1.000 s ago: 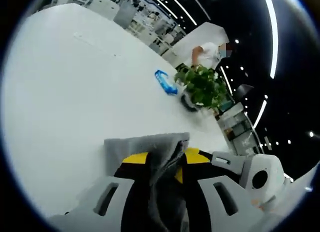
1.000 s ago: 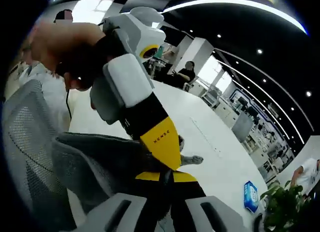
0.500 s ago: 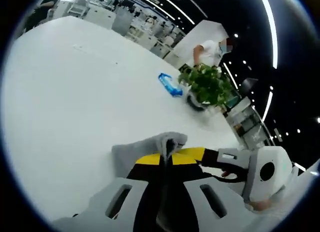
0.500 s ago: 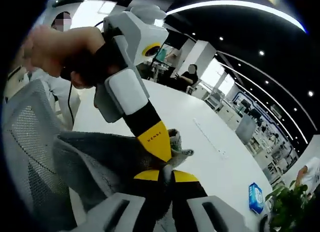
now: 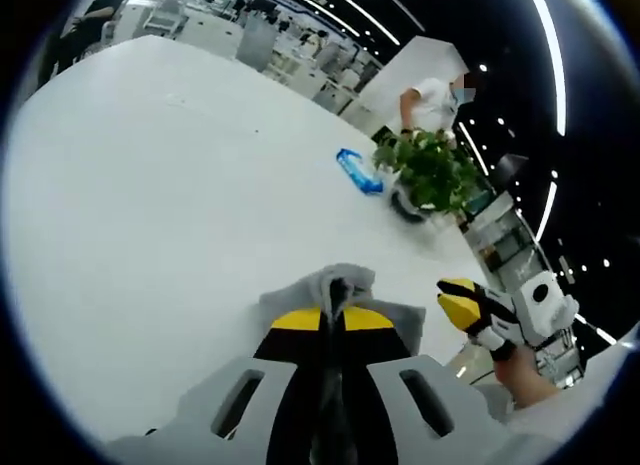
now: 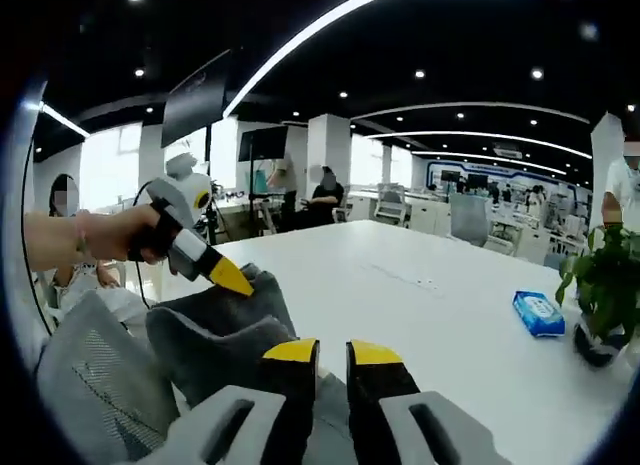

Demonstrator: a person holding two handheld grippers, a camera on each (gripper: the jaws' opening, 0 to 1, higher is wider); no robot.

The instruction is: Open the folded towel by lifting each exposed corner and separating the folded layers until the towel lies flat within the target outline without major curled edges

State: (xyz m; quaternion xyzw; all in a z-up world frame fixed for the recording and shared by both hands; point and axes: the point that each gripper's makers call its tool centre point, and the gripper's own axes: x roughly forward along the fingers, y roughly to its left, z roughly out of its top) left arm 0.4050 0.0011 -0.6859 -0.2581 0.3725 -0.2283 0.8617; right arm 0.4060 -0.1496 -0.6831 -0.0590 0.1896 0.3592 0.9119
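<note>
The left gripper (image 5: 332,320) stays clamped on a bunched corner of the grey towel (image 5: 335,285), which pokes up between its jaws. The right gripper (image 6: 331,352) has pulled away from it and now hangs narrowly parted, apparently empty, the towel (image 6: 215,330) draped just left of its tips. The layers have separated; flattening on the white table (image 5: 170,185) remains, with the blue packet (image 6: 540,312) and plant (image 5: 430,170) far beyond.

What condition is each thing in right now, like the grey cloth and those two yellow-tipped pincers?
towel: bunched and lifted off the table, not flat.
left gripper: shut on a fold of the towel.
right gripper: jaws slightly apart, apparently gripping nothing, towel just beside them.
table: white, bare where the towel should lie.
blue packet: lying flat, closed.
potted plant: upright on the table.
</note>
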